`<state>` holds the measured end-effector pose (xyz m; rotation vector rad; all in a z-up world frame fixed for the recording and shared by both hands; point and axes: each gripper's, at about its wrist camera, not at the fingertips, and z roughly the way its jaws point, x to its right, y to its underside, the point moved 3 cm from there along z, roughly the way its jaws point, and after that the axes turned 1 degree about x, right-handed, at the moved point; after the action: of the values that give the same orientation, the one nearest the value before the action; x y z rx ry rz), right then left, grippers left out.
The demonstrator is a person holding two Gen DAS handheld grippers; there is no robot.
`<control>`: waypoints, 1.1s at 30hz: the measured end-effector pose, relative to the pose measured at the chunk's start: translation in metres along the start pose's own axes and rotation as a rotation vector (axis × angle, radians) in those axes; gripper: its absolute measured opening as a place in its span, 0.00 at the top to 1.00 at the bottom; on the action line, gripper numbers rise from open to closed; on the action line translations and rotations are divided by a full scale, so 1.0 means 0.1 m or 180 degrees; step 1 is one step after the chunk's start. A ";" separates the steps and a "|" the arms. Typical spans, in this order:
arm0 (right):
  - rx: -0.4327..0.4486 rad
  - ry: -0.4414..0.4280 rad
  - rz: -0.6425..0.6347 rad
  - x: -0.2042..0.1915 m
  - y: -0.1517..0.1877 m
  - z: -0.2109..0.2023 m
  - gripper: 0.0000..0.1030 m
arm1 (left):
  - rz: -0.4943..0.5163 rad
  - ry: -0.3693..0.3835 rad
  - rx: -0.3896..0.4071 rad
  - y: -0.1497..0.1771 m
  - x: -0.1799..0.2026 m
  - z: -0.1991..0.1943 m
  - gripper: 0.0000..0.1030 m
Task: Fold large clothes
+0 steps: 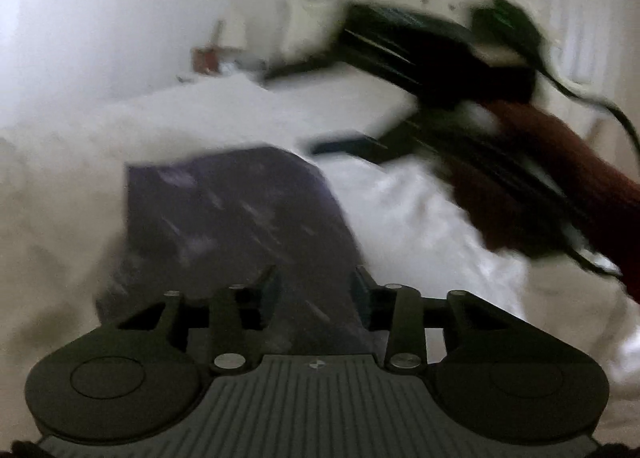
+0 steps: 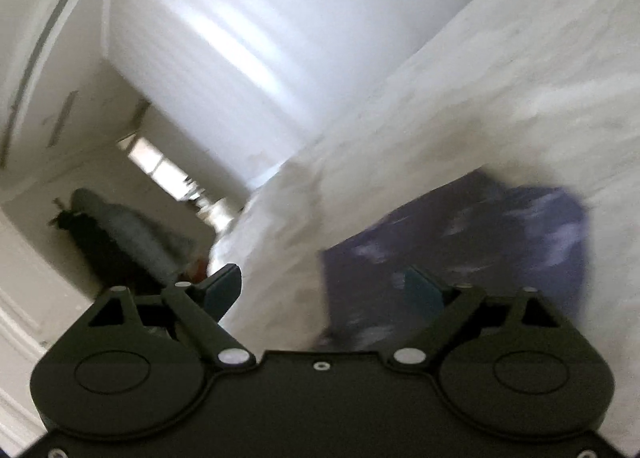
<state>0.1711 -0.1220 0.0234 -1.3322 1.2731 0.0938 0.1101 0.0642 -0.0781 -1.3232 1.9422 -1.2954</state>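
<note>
Left wrist view: purple garment point(image 1: 240, 225) mid-frame on white bed point(image 1: 420, 217), left gripper point(image 1: 316, 290) and right gripper point(image 2: 324, 290) both released, seemingly between folds.

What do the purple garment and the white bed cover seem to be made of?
Purple garment: looks like thin woven or knit fabric, matte, with pale speckled print; it drapes and folds softly. Blur hides the weave.
White bed cover: looks like soft cloth, perhaps cotton, with a slight sheen; it shows loose wrinkles and bright highlights. The exact fibre cannot be told.

Both wrist views look down closely, sharing the purple garment point(image 1: 240, 225).
</note>
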 end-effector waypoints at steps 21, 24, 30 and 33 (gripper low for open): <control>-0.0181 0.0791 -0.1646 -0.25 0.19 0.66 0.17 | -0.1032 -0.0433 -0.0346 0.49 -0.84 0.33 0.57; -0.0270 0.0623 -0.1962 -0.43 0.19 0.93 0.17 | -0.1029 -0.0438 -0.0327 0.50 -0.83 0.33 0.57; -0.0507 0.0370 -0.2391 -0.73 0.21 1.29 0.23 | -0.1054 -0.0430 -0.0285 0.53 -0.84 0.33 0.57; -0.0727 0.0398 -0.2553 -0.81 0.31 1.45 0.42 | -0.1059 -0.0428 -0.0268 0.54 -0.84 0.32 0.57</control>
<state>0.2079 0.0423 0.0221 -1.9818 0.7600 -0.4217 0.1469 0.1301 -0.1515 -1.7865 1.7535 -1.2430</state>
